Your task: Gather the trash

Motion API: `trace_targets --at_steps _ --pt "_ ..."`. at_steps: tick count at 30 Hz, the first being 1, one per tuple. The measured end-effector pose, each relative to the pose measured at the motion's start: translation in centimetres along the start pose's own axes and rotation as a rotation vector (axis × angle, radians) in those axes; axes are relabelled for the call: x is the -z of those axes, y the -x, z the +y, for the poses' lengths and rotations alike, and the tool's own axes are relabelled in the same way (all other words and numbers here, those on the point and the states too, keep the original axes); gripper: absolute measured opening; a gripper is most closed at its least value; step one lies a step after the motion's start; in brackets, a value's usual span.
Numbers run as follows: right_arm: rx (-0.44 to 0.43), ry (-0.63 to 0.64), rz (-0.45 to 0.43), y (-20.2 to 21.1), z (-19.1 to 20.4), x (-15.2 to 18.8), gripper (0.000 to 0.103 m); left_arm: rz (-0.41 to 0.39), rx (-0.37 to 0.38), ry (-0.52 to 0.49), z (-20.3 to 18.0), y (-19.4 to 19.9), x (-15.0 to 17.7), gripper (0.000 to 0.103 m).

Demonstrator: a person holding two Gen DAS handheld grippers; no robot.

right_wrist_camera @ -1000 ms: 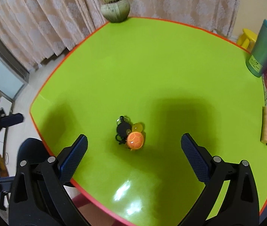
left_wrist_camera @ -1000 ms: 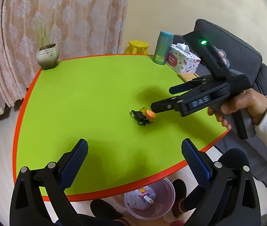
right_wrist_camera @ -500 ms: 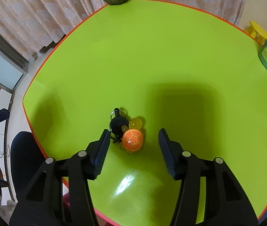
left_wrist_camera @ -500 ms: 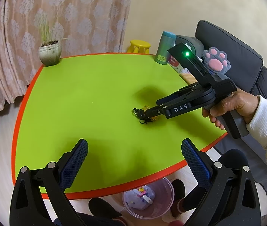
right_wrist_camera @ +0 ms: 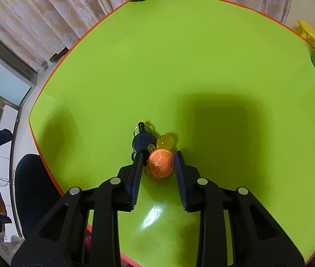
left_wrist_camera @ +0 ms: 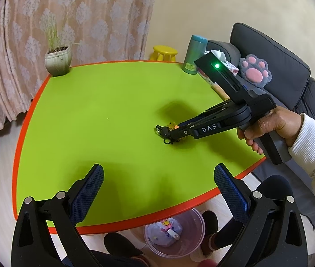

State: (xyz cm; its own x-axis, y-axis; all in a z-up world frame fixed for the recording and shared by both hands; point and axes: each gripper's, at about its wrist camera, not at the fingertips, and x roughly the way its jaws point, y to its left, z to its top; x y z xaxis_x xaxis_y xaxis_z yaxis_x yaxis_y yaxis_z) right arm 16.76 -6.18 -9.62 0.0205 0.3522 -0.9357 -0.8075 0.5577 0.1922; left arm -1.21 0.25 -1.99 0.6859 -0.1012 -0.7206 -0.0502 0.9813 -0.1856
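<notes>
Orange, glossy hard-plastic turtle keychain point(right_wrist_camera: 160, 163), light and likely slippery, lies lower centre on the green table point(right_wrist_camera: 179, 66) between the closing right gripper point(right_wrist_camera: 158, 155); grip across the shell; left gripper point(left_wrist_camera: 157, 178) stands apart.

Black gripper point(left_wrist_camera: 175, 132) marked "DAS", green light, blue ribbed jaws, white patterned sleeve point(left_wrist_camera: 313, 146).

Glossy green table point(right_wrist_camera: 179, 66) reflecting light; shiny translucent plastic turtle toy point(right_wrist_camera: 160, 162); patterned cloth curtain point(left_wrist_camera: 90, 11).
</notes>
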Motion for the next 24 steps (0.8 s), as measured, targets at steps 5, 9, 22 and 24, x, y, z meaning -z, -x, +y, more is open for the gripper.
trace_targets --at_steps 5,9,22,24 --pt "0.001 -0.001 -0.01 0.1 0.0 0.1 0.028 0.005 0.002 -0.008 -0.4 -0.2 0.1 0.095" --pt "-0.003 -0.009 -0.031 0.7 -0.2 0.4 0.025 0.01 0.004 -0.009 -0.3 -0.5 -0.1 0.095" --pt "0.011 -0.037 -0.089 2.5 -0.6 1.1 0.024 0.015 0.015 -0.04 -1.1 -1.1 -0.9 0.095" --pt "0.013 -0.045 -0.101 3.1 -0.5 1.2 0.024 0.018 0.016 -0.048 -1.2 -1.4 -1.2 0.095"
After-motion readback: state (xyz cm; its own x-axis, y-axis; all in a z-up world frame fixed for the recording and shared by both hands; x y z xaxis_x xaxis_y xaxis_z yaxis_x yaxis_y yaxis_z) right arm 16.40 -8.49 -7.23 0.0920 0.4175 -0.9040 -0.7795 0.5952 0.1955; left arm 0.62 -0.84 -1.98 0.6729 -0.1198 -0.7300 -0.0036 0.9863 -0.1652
